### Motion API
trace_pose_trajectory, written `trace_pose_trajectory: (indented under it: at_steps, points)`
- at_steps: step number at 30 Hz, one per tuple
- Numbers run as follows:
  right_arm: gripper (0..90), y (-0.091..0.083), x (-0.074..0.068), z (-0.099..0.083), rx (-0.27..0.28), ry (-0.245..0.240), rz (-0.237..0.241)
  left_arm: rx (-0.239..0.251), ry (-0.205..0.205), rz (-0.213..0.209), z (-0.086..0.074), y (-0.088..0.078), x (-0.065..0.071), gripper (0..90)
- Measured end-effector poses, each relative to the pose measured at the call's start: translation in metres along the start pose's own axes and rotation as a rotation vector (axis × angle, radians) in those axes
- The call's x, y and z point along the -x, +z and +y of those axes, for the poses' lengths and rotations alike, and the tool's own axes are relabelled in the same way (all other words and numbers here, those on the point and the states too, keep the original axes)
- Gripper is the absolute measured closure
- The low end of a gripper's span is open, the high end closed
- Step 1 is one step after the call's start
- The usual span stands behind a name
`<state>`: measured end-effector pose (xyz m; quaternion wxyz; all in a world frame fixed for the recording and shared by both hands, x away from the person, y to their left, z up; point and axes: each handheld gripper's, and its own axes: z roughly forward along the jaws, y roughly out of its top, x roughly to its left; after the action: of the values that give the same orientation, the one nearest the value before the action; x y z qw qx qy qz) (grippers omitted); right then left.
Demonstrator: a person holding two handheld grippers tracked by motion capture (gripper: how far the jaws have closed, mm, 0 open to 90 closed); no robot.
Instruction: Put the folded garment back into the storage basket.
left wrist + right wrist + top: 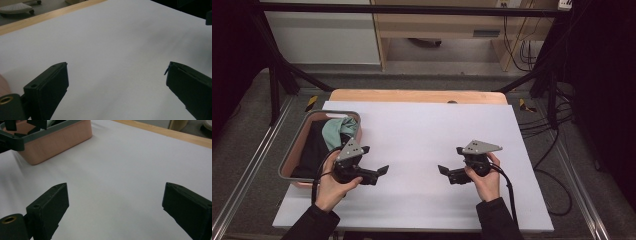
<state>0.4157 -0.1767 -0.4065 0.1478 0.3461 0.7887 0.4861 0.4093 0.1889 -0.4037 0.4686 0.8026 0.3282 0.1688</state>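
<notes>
Left tool (374, 160) near front left of table (422, 130), held in left hand (332, 187), jaws wide apart, empty, pointing inward over bare white surface. Right tool (452, 160) near front right, held in right hand (486, 181), jaws wide apart, empty, facing left tool, well apart from it. Pink basket (294, 150) with grey rim at table's left edge, just beside left tool. Inside: black cloth (312, 150), teal cloth (334, 131) on top.
</notes>
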Motion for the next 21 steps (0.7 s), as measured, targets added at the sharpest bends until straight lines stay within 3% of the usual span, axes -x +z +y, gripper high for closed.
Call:
trace_pose_trajectory:
  at_steps: [4,21]
  points:
    - [7.2,-0.009,0.010,-0.013,-0.012,0.008,-0.007,0.005,0.021,-0.003,-0.010,0.004,0.008,4.0]
    - [6.9,-0.031,0.038,-0.065,-0.042,0.048,-0.016,-0.046,0.021,-0.061,-0.041,0.024,0.018,3.8]
